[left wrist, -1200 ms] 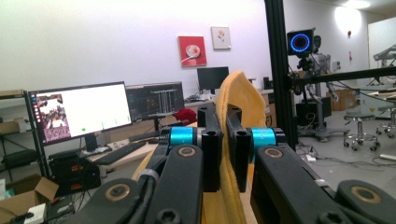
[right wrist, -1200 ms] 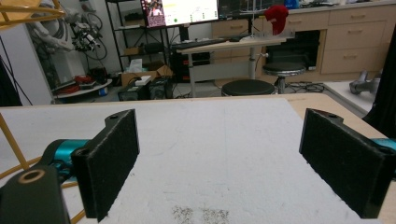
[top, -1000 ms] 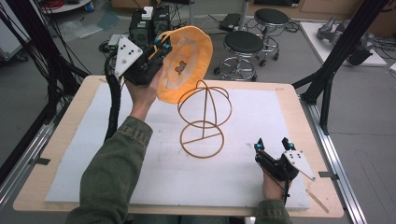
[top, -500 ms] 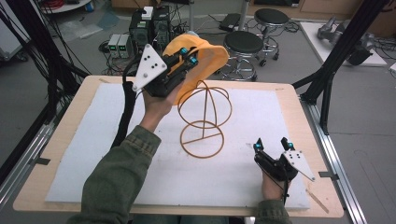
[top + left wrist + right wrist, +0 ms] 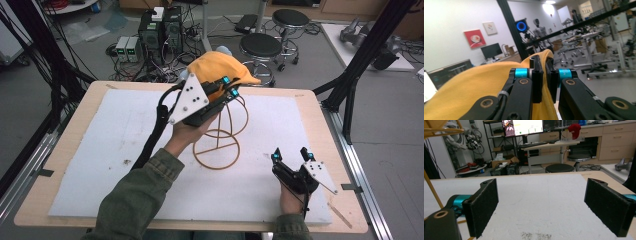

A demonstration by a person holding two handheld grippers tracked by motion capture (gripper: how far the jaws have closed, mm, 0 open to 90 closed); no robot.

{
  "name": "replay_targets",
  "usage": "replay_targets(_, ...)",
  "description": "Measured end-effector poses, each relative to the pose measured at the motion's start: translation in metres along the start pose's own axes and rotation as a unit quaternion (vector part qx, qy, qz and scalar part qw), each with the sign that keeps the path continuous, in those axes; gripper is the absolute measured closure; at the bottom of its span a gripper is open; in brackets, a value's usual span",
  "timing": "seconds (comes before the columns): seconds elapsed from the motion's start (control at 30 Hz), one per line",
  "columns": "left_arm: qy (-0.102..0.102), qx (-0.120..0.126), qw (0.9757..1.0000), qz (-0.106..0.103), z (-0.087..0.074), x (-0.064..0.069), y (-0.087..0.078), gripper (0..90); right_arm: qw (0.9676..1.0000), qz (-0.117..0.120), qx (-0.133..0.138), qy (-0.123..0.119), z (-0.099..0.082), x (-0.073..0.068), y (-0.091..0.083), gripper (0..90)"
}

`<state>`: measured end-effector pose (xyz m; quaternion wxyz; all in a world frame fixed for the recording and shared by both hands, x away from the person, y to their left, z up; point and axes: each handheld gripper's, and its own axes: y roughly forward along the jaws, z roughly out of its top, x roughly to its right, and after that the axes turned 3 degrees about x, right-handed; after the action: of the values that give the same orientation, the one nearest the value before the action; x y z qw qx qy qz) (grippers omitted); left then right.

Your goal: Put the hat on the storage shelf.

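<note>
Placement looks nearly done: the yellow cap (image 5: pixel 220 70) sits over the top of the wire stand (image 5: pixel 218 135), and the left gripper (image 5: pixel 228 90) pinches its edge, both jaws pressed together on a fold of cloth; what remains, by my judgement, is to let go and draw the hand clear, perhaps after a small tug to seat it; the right gripper (image 5: pixel 291 156) rests low on the table's near right, jaws spread wide on nothing, well apart from the stand. Cap fabric is soft, matte, mustard-yellow and drapes in folds; the stand is thin golden wire bent into 2 crossed loops on a round base ring; the white mat (image 5: pixel 125 135) is rough and faintly speckled, on a pale wooden table (image 5: pixel 65 125).
</note>
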<state>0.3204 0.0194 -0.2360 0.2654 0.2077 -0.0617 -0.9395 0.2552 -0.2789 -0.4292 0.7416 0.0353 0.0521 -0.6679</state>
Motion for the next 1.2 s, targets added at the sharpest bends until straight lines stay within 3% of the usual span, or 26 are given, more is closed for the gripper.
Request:
replay_targets(0.1, -0.012, -0.003, 0.9998, -0.013, -0.005, 0.007, 0.004, 86.7, 1.0, 0.002, 0.002, -0.001, 0.0, 0.0, 0.0, 10.9)
replay_targets(0.33, -0.017, -0.036, 0.9986, -0.036, -0.022, 0.028, 0.011, 86.5, 1.0, 0.002, 0.002, 0.002, 0.001, 0.001, -0.001, 10.9)
replay_targets(0.6, 0.019, -0.094, 0.9942, -0.048, -0.038, 0.053, 0.015, 86.5, 0.9998, 0.001, -0.001, 0.018, 0.001, 0.004, -0.005, 10.9)
replay_targets(0.7, 0.019, -0.113, 0.992, -0.053, -0.049, 0.059, 0.015, 86.5, 0.9998, 0.001, -0.001, 0.019, 0.002, 0.005, -0.006, 10.9)
replay_targets(0.8, 0.049, -0.136, 0.9883, -0.048, -0.058, 0.067, 0.014, 86.4, 0.9998, 0.0, -0.003, 0.019, 0.002, 0.005, -0.007, 10.9)
replay_targets(0.83, 0.057, -0.144, 0.9866, -0.051, -0.059, 0.068, 0.014, 86.4, 0.9998, -0.001, -0.002, 0.018, 0.002, 0.005, -0.007, 10.9)
replay_targets(0.97, 0.067, -0.153, 0.9843, -0.058, -0.059, 0.07, 0.012, 86.3, 0.9998, -0.001, -0.002, 0.02, 0.002, 0.005, -0.007, 10.9)
replay_targets(1.2, 0.061, -0.149, 0.9852, -0.058, -0.059, 0.066, 0.01, 85.5, 0.9998, -0.001, 0.0, 0.018, 0.002, 0.006, -0.007, 10.9)
